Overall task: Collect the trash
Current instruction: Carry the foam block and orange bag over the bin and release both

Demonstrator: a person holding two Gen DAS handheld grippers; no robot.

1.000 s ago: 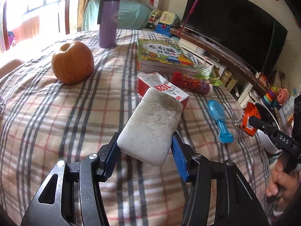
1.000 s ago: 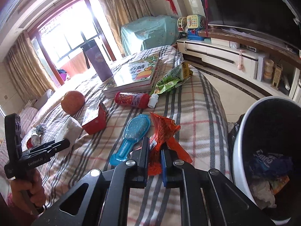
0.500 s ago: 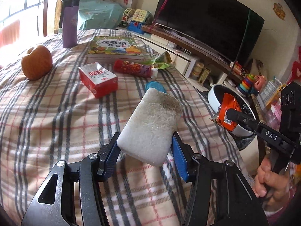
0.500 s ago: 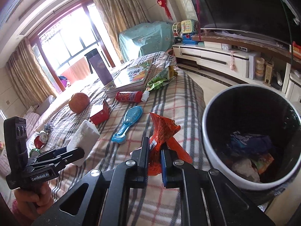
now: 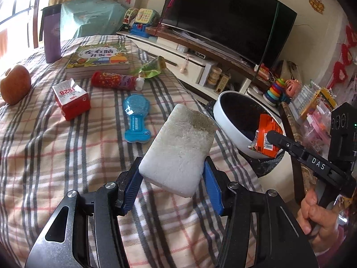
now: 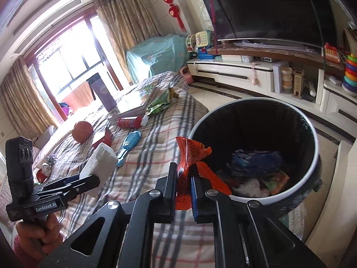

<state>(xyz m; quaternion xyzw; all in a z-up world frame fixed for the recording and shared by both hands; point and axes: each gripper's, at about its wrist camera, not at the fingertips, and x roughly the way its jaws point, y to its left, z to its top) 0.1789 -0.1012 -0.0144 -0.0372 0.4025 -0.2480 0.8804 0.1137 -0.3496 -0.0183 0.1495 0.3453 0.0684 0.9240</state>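
Observation:
My left gripper point(image 5: 173, 178) is shut on a white foam block point(image 5: 178, 149) and holds it above the plaid bed; the block also shows in the right wrist view point(image 6: 98, 163). My right gripper point(image 6: 184, 174) is shut on an orange snack wrapper point(image 6: 191, 154) at the near rim of the white trash bin point(image 6: 312, 160), which holds several wrappers. In the left wrist view the orange wrapper point(image 5: 265, 138) hangs at the bin's rim point(image 5: 225, 125).
On the plaid bed point(image 5: 67, 151) lie a blue brush point(image 5: 136, 116), a red carton point(image 5: 71, 98), a red tube point(image 5: 113, 81), a green wrapper point(image 5: 151, 68), a book point(image 5: 100, 58), an apple point(image 5: 14, 84) and a purple flask point(image 5: 52, 33). A TV cabinet point(image 6: 245, 73) stands beyond the bin.
Both grippers have swung right, toward the bin. The orange wrapper went from over the bed to the bin's rim. The foam block stayed gripped.

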